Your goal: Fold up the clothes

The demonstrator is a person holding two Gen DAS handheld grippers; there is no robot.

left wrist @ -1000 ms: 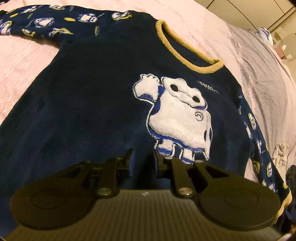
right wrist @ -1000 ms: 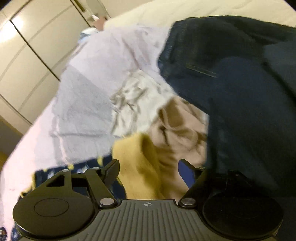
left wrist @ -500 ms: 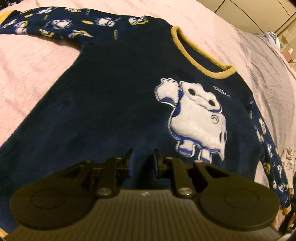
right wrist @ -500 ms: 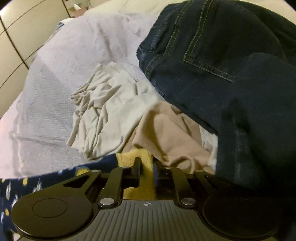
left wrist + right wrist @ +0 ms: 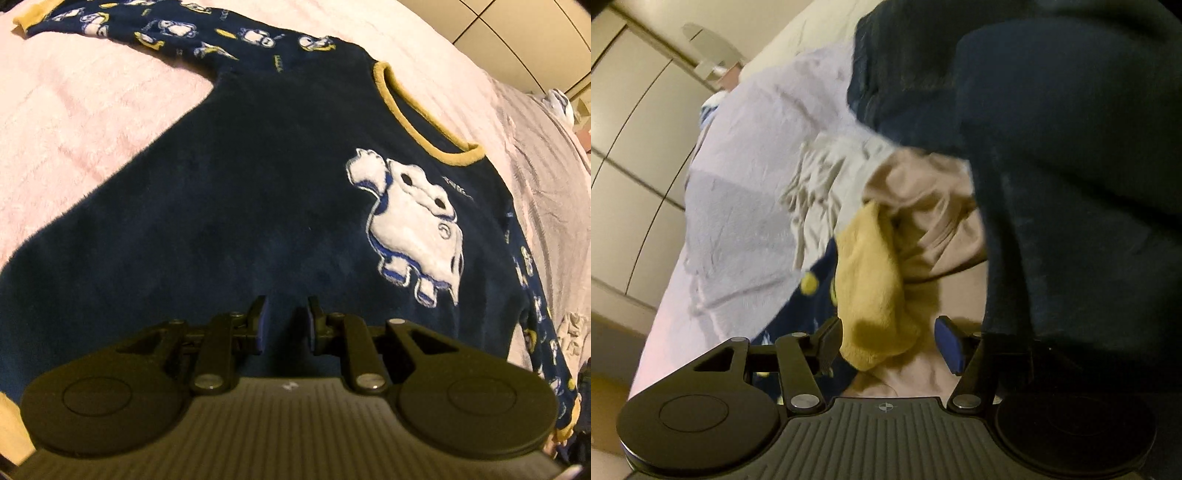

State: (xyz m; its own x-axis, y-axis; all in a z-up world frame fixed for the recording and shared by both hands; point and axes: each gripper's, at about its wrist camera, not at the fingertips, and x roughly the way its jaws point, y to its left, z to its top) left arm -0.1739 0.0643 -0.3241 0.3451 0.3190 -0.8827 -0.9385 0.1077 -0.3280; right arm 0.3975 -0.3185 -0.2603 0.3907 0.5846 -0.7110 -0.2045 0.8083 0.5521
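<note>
A navy fleece pajama top [image 5: 229, 192] with a white cartoon figure and yellow collar lies flat on the pink bed, sleeves spread. My left gripper [image 5: 284, 321] hovers over its lower hem area, jaws a narrow gap apart with nothing between them. In the right wrist view, my right gripper [image 5: 890, 343] is open, its jaws either side of the top's yellow sleeve cuff [image 5: 875, 280], which lies between them ungripped. The patterned navy sleeve [image 5: 816, 295] runs off to the left of the cuff.
A heap of clothes sits beside the cuff: dark jeans [image 5: 1052, 129], a beige garment [image 5: 931, 206] and a crumpled white one [image 5: 827, 173]. A grey-lilac blanket [image 5: 746, 192] covers the bed toward the cabinet doors [image 5: 631, 129]. Pink bedding [image 5: 81, 110] surrounds the top.
My right gripper closed on the yellow cuff half a second ago and has now opened, letting it go. My left gripper has drifted left over the top, jaws unchanged.
</note>
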